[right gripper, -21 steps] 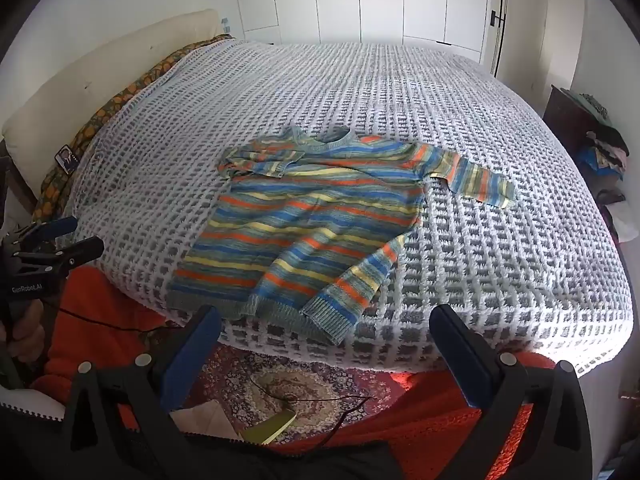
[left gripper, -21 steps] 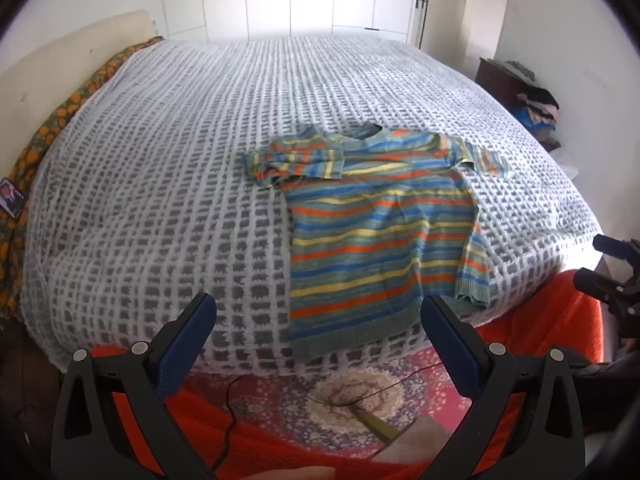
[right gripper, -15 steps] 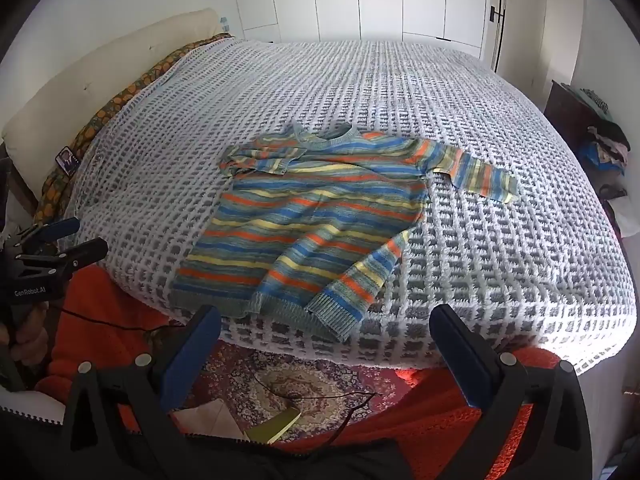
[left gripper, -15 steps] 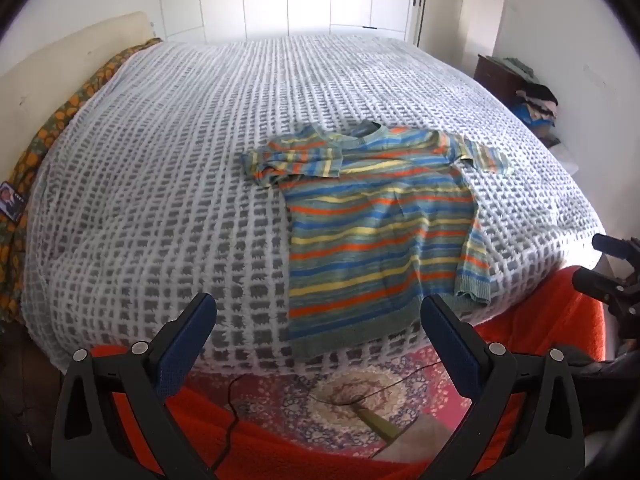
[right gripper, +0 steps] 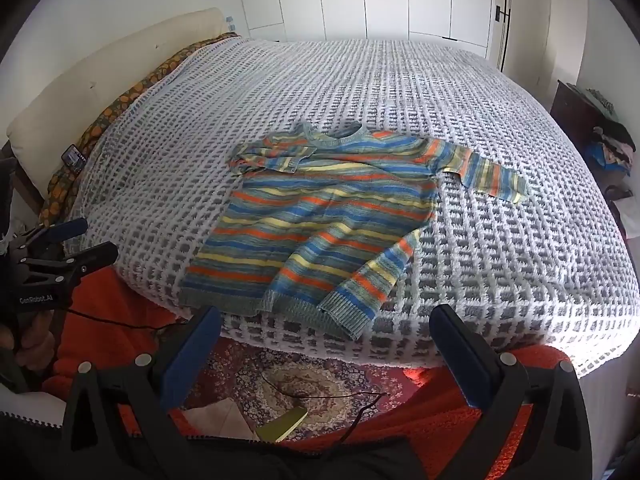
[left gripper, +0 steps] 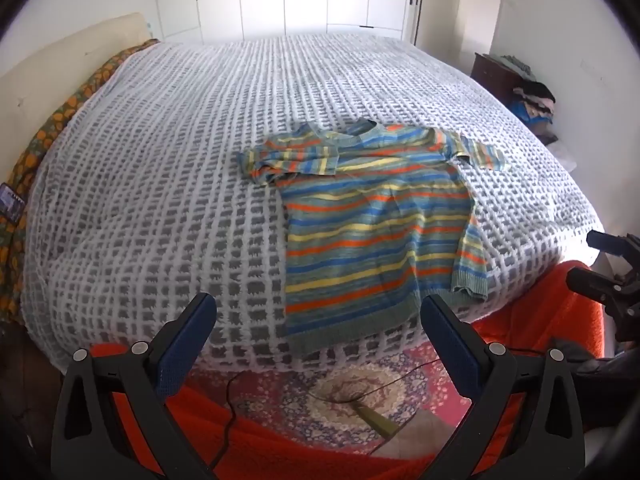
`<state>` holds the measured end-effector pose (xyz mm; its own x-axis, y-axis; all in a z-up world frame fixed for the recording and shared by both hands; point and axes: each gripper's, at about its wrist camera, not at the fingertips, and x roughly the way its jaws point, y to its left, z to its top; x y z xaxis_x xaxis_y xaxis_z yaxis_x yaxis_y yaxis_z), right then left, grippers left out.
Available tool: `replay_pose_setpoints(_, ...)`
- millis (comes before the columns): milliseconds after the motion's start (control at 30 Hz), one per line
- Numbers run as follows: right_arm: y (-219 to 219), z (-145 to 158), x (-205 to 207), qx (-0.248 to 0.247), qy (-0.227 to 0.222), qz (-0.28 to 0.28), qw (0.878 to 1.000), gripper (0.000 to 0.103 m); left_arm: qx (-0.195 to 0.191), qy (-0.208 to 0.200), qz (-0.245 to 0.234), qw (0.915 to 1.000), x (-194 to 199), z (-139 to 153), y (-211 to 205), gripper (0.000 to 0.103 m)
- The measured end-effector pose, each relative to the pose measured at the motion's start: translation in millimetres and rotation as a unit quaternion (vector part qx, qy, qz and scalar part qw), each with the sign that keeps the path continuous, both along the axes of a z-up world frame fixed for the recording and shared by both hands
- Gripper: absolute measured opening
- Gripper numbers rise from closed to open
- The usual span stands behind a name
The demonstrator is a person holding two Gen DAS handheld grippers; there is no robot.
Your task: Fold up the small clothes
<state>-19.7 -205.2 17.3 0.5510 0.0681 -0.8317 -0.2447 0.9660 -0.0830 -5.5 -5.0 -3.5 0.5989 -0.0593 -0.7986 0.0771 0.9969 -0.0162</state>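
Observation:
A small striped sweater (left gripper: 376,224) in blue, orange and yellow lies flat near the bed's front edge, seen again in the right wrist view as the same sweater (right gripper: 324,220). Its left sleeve is folded across the chest; part of its right sleeve lies over the body toward the hem. My left gripper (left gripper: 318,322) hangs open just short of the hem, nothing between its fingers. My right gripper (right gripper: 326,334) is open too, in front of the hem and the sleeve cuff, apart from the cloth.
The bed carries a white and grey knitted cover (left gripper: 168,168). An orange blanket (left gripper: 280,448) and a patterned rug (right gripper: 304,380) lie below the front edge. A headboard cushion (right gripper: 100,80) is at left, a dark cabinet with piled clothes (left gripper: 528,96) at right.
Both views have edged slightly toward the bed, so the sweater sits a little lower and nearer to the open fingers. The sweater itself has not moved.

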Motion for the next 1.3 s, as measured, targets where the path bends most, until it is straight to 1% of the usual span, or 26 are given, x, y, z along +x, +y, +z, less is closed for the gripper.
replay_pose_setpoints(700, 4.7, -2.0, -2.2, 0.007, 0.004, 0.011, 1.000, 0.103, -0.001, -0.003, 0.001, 1.0000, -0.4, 3.7, -0.1, 0.102)
replay_pose_setpoints(900, 7.6, 2.6, -6.6, 0.003, -0.009, 0.010, 1.000, 0.103, -0.008, -0.006, 0.004, 0.9999, -2.0, 3.4, 0.8, 0.102)
replay_pose_setpoints(1300, 6.2, 3.1, -6.7, 0.007, -0.012, 0.007, 1.000, 0.103, 0.001, -0.001, 0.003, 1.0000, 0.6, 1.3, 0.5, 0.102)
